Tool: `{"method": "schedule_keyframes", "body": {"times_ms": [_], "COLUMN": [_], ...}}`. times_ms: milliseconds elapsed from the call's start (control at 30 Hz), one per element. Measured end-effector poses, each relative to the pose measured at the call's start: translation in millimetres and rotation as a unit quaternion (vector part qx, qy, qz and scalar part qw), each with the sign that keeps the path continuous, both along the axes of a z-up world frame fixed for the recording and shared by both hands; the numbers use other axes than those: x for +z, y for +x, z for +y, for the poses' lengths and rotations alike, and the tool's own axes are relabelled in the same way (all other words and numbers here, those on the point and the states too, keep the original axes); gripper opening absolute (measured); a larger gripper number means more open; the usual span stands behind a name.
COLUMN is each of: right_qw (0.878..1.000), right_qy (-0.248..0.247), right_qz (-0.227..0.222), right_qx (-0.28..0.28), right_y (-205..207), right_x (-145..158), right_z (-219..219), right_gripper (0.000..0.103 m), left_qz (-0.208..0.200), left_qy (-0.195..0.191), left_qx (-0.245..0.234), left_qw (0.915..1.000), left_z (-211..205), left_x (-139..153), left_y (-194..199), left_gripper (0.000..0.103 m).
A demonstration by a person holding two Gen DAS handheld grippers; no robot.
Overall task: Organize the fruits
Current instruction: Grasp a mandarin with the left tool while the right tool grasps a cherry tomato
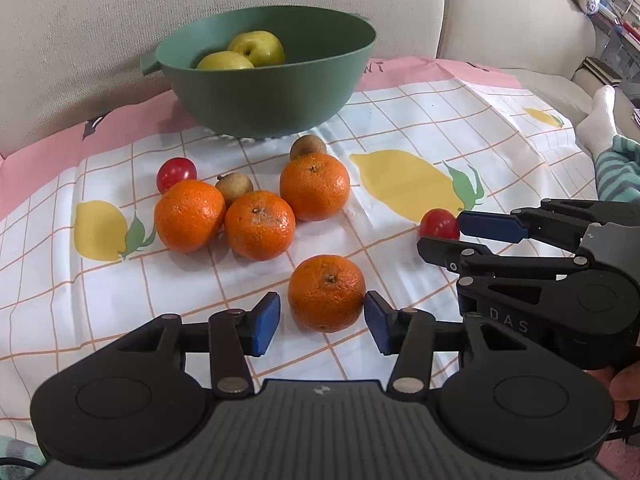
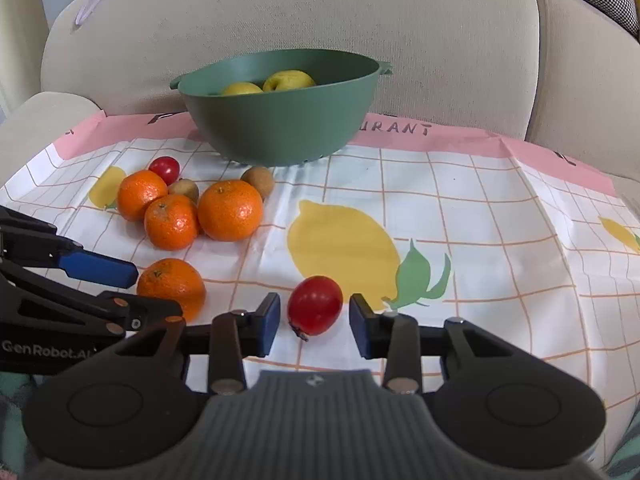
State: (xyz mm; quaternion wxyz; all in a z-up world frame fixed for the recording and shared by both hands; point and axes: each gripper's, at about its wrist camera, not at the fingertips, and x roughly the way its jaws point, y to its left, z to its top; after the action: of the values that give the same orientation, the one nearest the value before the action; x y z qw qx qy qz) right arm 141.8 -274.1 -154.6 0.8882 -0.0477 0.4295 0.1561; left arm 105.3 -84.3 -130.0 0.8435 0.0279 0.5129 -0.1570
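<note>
Sofa cushions behind, and a lemon-print cloth (image 2: 460, 208) spread over the seat with all the fruit on it. My left tongs (image 1: 322, 318) sit around the lone orange (image 1: 326, 292), straight ahead between the pads; the right pad looks like it's touching, the left one shows a sliver of gap, so not clamped yet. My right tongs (image 2: 314, 318) straddle a cherry tomato (image 2: 315, 310) the same way, gaps both sides, nothing gripped. The tomato's long axis runs tilted, stem end toward me, so the pads would close across its short side. The green bowl (image 2: 280, 136) with two yellow apples (image 2: 290, 80) is straight back, and I reckon both lifts head there. Right side has open cloth; on the left, the orange cluster (image 1: 256, 224) sits in the path, so go up and over.
</note>
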Motion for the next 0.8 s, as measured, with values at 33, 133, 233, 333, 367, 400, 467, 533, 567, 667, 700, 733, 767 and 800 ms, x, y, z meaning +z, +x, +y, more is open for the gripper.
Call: {"method": "schedule_keyframes", "body": {"times_ms": [33, 133, 233, 333, 367, 400, 467, 533, 567, 667, 700, 733, 767, 800], "right_qw": [1.0, 1.0, 1.0, 1.0, 1.0, 1.0, 1.0, 1.0, 1.0, 1.0, 1.0, 1.0, 1.0, 1.0], "right_qy": [0.0, -0.001, 0.003, 0.002, 0.002, 0.001, 0.001, 0.001, 0.001, 0.0, -0.001, -0.002, -0.003, -0.003], "right_qz": [0.001, 0.004, 0.005, 0.004, 0.003, 0.003, 0.003, 0.003, 0.003, 0.0, -0.002, -0.004, -0.006, -0.008], "right_qx": [0.0, 0.0, -0.001, 0.0, 0.001, 0.002, 0.002, 0.003, 0.003, 0.008, 0.009, 0.011, 0.013, 0.014], "right_y": [0.3, 1.6, 2.3, 2.0, 1.9, 2.0, 1.6, 1.4, 1.3, -0.8, -1.5, -2.3, -3.0, -3.9], "right_x": [-0.6, -3.0, -4.1, -4.4, -4.5, -4.6, -4.3, -3.8, -3.7, -1.2, 0.0, 1.2, 2.5, 3.7], "right_z": [0.2, 0.6, 0.0, 0.0, 0.2, 0.2, 0.3, -0.1, 0.1, 1.3, 1.9, 2.2, 2.7, 3.2], "right_gripper": [0.032, 0.028, 0.028, 0.028, 0.028, 0.028, 0.027, 0.027, 0.027, 0.027, 0.027, 0.027, 0.027, 0.027], "left_qz": [0.001, 0.003, 0.007, 0.007, 0.008, 0.008, 0.004, 0.002, 0.0, -0.004, -0.005, -0.006, -0.007, -0.007], "left_qy": [-0.002, -0.002, -0.002, -0.007, -0.012, -0.014, -0.017, -0.017, -0.018, -0.017, -0.017, -0.017, -0.017, -0.016], "left_qx": [0.0, -0.002, -0.006, -0.003, -0.001, 0.001, 0.0, 0.002, 0.002, 0.001, 0.001, 0.002, 0.002, 0.002], "left_qw": [1.0, 1.0, 1.0, 0.9999, 0.9999, 0.9999, 0.9999, 0.9998, 0.9998, 0.9998, 0.9998, 0.9998, 0.9998, 0.9998], "left_z": [0.1, -1.1, -2.6, -2.0, -1.1, -0.6, 0.1, 0.9, 1.2, 1.7, 2.0, 2.4, 2.6, 2.7], "left_x": [-0.9, -3.0, -5.3, -7.2, -7.2, -6.7, -5.6, -4.5, -3.5, -0.1, 0.9, 2.0, 3.0, 4.0], "left_y": [0.5, 1.5, 2.1, 3.6, 4.2, 4.3, 3.4, 2.6, 1.9, -0.1, -0.8, -1.5, -2.3, -2.9], "left_gripper": [0.057, 0.057, 0.057, 0.052, 0.051, 0.05, 0.05, 0.05, 0.05, 0.049, 0.049, 0.049, 0.049, 0.049]}}
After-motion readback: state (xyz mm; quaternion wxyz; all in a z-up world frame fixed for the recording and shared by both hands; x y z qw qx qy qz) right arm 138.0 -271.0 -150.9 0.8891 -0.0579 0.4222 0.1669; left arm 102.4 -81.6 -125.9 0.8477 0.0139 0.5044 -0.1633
